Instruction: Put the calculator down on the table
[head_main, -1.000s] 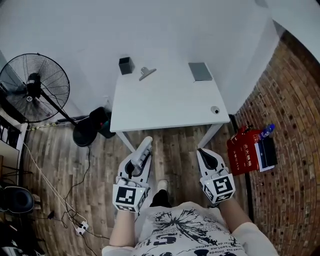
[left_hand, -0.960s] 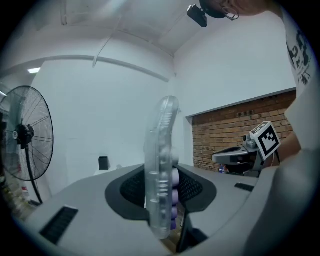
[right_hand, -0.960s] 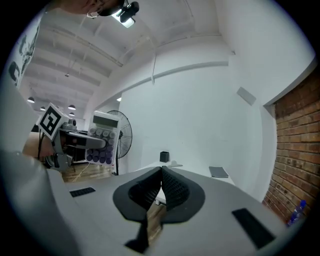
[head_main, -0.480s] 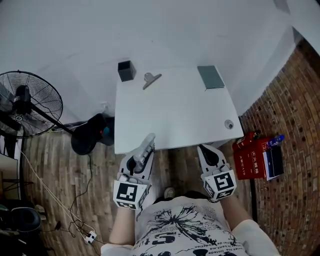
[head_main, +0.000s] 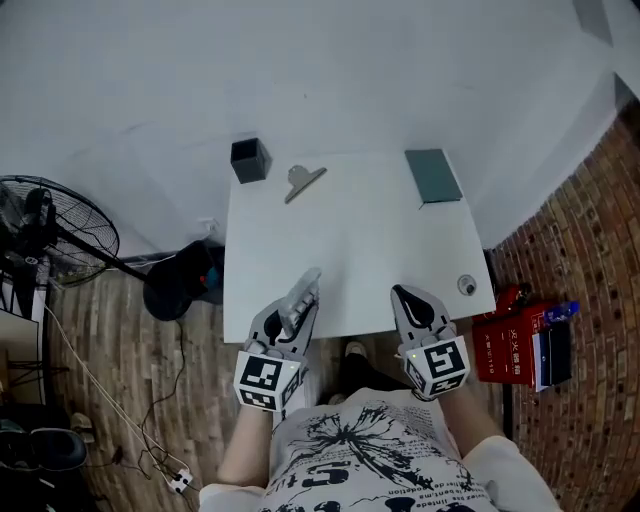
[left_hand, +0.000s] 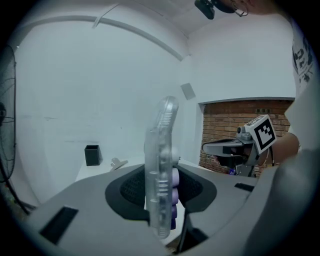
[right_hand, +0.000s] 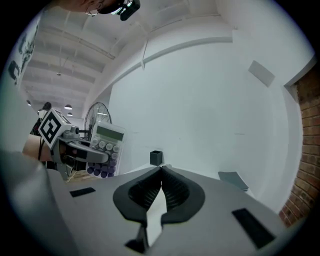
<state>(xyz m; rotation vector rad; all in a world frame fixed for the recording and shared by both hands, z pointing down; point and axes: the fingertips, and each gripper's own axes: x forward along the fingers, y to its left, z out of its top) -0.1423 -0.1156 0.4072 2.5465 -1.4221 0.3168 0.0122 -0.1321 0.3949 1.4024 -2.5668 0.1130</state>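
Clamping the calculator on edge, left gripper hangs over the table's near edge; right gripper pinched closed, empty.

The calculator has a glossy, translucent plastic case with smooth purple keys. The table top looks smooth, matt white. Left of the table lies a worn wooden plank floor; right of it, rough red brickwork.

shirt: white, black splash print, short sleeves | left tool, right tool: grey, black-white square markings
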